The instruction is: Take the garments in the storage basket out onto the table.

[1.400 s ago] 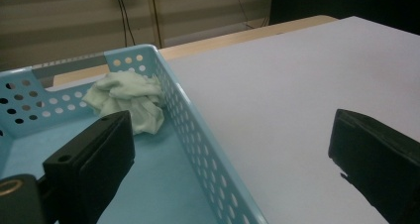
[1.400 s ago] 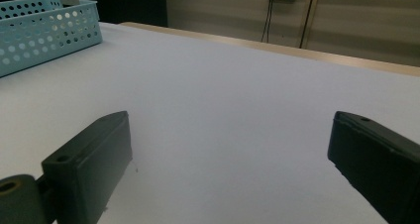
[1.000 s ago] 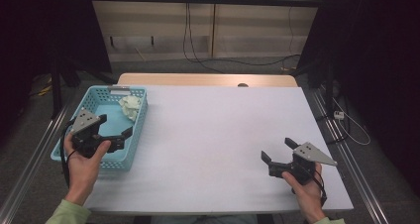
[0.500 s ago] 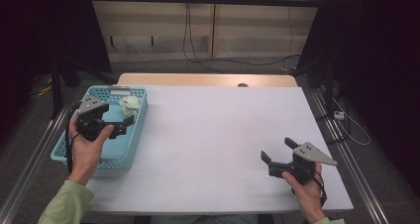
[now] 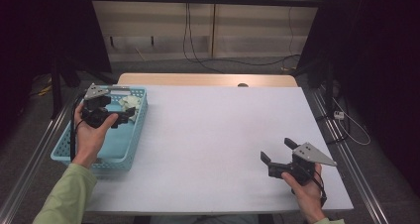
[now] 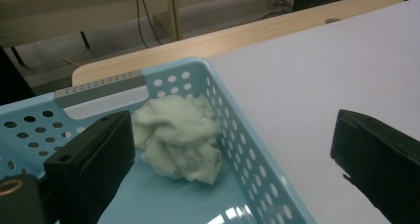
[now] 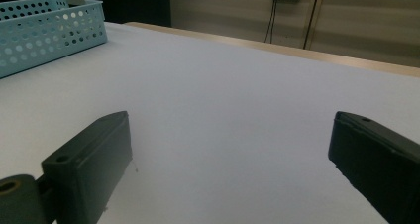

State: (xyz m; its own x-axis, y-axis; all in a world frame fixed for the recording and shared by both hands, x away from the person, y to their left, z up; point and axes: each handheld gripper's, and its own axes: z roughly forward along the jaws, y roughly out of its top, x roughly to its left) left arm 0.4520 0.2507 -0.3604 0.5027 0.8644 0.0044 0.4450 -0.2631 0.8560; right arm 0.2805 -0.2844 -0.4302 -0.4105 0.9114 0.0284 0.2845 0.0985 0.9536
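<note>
Crumpled pale green cloth (image 6: 178,137) lies in the far right corner of the light blue basket (image 5: 111,157), against the perforated walls. The basket stands on the left side of the white bench (image 5: 213,135), near its left edge. The left tool (image 5: 119,119) hangs over the basket just near the cloth, its jaws spread wide and holding nothing; in the left gripper view one jaw is inside the basket beside the cloth and the other is over the bench outside the wall. The right tool (image 5: 277,157) is well apart, at the near right part of the bench, low over the bare surface, jaws also spread wide and holding nothing.
</note>
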